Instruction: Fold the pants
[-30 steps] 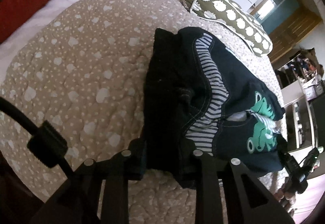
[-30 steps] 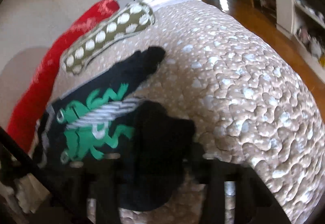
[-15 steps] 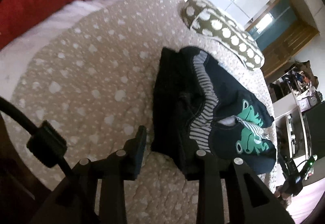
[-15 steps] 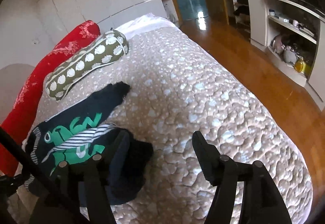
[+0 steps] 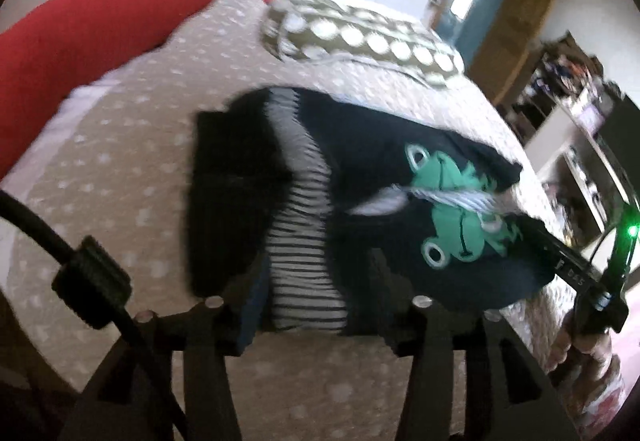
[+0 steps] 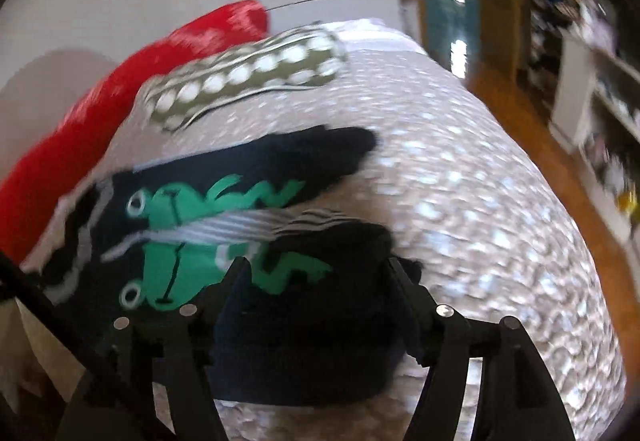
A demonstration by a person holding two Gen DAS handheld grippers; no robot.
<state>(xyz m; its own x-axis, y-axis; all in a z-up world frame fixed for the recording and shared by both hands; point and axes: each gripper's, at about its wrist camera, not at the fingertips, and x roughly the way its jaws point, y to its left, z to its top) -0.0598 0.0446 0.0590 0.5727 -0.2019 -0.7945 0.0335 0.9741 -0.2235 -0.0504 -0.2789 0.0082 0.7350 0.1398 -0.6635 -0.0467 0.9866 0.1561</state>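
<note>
The dark navy pants (image 5: 360,177) with a striped waistband and green frog prints lie folded on the beige spotted bedspread (image 5: 132,169). My left gripper (image 5: 316,301) is open, its fingers on either side of the striped waistband edge. In the right wrist view the pants (image 6: 248,209) lie ahead with the frogs facing up. My right gripper (image 6: 316,301) is open, its fingers on either side of the near dark cuff end. The right gripper also shows at the right edge of the left wrist view (image 5: 600,281).
An olive pillow (image 5: 360,37) with white dots and a red pillow (image 5: 100,21) lie at the head of the bed. The bed's right edge drops to a wooden floor (image 6: 580,201), with white shelves (image 6: 600,101) beyond.
Both grippers have let go of the pants and opened, pulled back, then come in again close over the near edge of the folded pants. The views are blurred by motion.
</note>
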